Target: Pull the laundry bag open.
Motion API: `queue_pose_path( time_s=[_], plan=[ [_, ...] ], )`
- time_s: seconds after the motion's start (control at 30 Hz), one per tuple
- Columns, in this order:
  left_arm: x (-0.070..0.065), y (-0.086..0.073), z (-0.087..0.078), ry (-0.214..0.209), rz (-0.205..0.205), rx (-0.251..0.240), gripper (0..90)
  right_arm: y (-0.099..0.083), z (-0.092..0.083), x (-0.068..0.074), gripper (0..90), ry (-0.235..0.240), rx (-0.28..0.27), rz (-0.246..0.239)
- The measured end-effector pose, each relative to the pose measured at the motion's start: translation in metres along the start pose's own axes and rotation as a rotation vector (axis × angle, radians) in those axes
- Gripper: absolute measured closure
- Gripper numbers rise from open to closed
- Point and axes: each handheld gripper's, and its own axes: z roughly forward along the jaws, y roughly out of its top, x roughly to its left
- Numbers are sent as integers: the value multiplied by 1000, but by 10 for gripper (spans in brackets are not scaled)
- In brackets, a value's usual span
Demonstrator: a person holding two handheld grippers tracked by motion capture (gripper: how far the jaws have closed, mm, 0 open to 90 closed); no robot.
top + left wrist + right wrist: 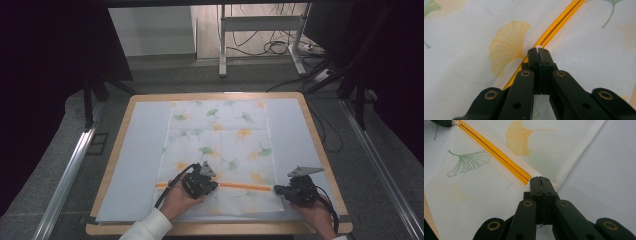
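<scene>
A wood-edged table [116, 150] stands on a grey floor, its top covered by a pale sheet [140, 150], and on that sheet lies a white mesh bag [220, 145] printed with green and yellow ginkgo leaves. Nearest the person, at the bottom of the high view, two hands come in over the table's near edge, the left one out of a white sleeve [147, 226].

The left gripper [212, 184] rests on the near part of the bag, on its orange zipper [247, 187], which runs crosswise over the bag. In the left gripper view its jaws are pressed together, with a small white piece at their tips, right on the zipper line [554, 26]; it looks like the zipper's pull, though it is too small to be sure.

The right gripper [276, 189] sits at the bag's right edge, level with the zipper's end. In the right gripper view its jaws are closed on the mesh at that edge, just beside the spot where the orange zipper [496, 153] stops, and the cloth is drawn up towards them. The left gripper's black tip [442, 122] shows at the zipper's far end in that view.

Farther off, the rest of the bag lies flat towards the table's far edge. Beyond the table stand a metal frame [260, 30] and loose cables [272, 47] on the floor, with dark curtains at both sides.
</scene>
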Motion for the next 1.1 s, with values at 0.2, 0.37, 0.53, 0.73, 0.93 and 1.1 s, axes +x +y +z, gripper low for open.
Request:
queue_pose_path(
  time_s=[0.2, 0.37, 0.53, 0.73, 0.93, 1.1],
  plan=[
    [5, -8, -7, 15, -11, 4, 900, 0, 0, 0, 899, -2, -1, 2],
    [9, -14, -12, 35, -20, 9, 900, 0, 0, 0, 899, -4, -1, -1],
    [16, -23, -19, 43, -41, 10, 900, 0, 0, 0, 899, -4, -1, -1],
    [21, -31, -25, 59, -60, 10, 900, 0, 0, 1, 899, -7, 0, -3],
    [29, -42, -34, 73, -87, 8, 900, 0, 0, 1, 900, -6, -1, -1],
    [33, -48, -38, 80, -100, 7, 900, 0, 0, 1, 899, -8, -2, -5]
  ],
)
